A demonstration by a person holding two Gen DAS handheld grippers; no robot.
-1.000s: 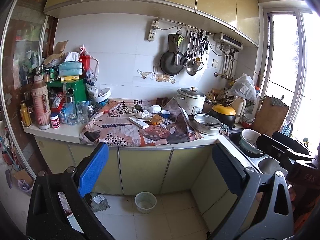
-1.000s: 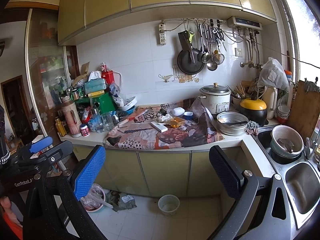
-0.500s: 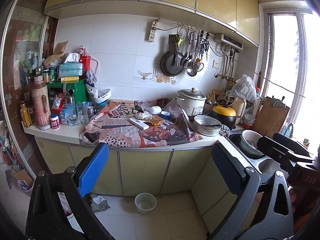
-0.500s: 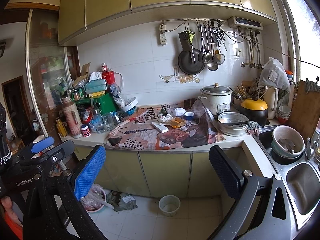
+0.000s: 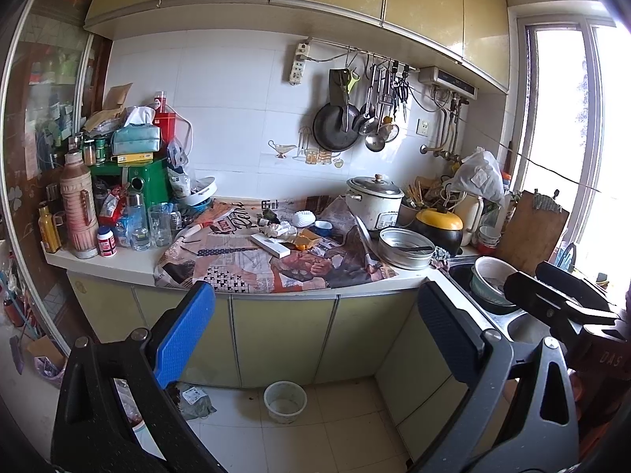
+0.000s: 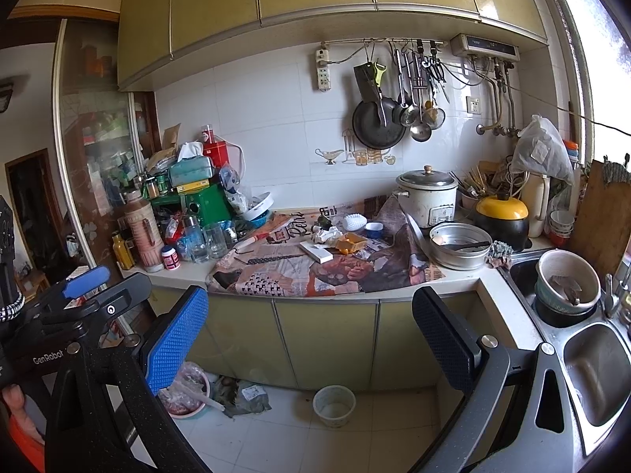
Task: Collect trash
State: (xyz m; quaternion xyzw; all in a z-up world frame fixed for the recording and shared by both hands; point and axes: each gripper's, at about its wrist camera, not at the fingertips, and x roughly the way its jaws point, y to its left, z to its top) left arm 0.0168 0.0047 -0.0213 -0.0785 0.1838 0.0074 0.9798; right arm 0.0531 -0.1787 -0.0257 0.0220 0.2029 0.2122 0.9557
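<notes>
Tools, two, both held well back from the bench and above the floor. Left tool (image 5: 315, 329): fingers spread wide apart, nothing between them, one pad blue (image 5: 184, 333), the other black (image 5: 447, 329). Right tool (image 6: 311, 333): likewise spread wide and empty; blue pad (image 6: 175, 339) and black pad (image 6: 445, 339). The left tool also shows at the left edge of the right wrist view, and the right tool at the right edge of the left wrist view.

Bench (image 6: 185, 274): white top over yellow-green cabinet doors, its middle covered with spread newspaper (image 6: 315, 272). Trash lies on the newspaper near the centre: crumpled white paper (image 6: 328, 233), a flat white box (image 6: 320, 252) just in front of it, an orange wrapper or tray (image 6: 351, 241) beside it; which of these touch cannot be told.

Right of the paper: rice cooker (image 6: 428, 197), metal basin (image 6: 459, 245), black pot with yellow lid (image 6: 501, 216). Beyond, at the corner, a double sink (image 6: 591, 362) holding stacked bowls (image 6: 568, 282).

Left end of bench: pink thermos (image 6: 145, 232), glass jars (image 6: 209, 240), green box (image 6: 207, 203) stacked with a tissue pack (image 6: 190, 168).

Wall: frying pan (image 6: 376, 120) and ladles on a rail.

Floor: small white bucket (image 6: 334, 405) before the cabinets; pink basin (image 6: 185, 394) and a crumpled bag (image 6: 246, 398) to its left.
</notes>
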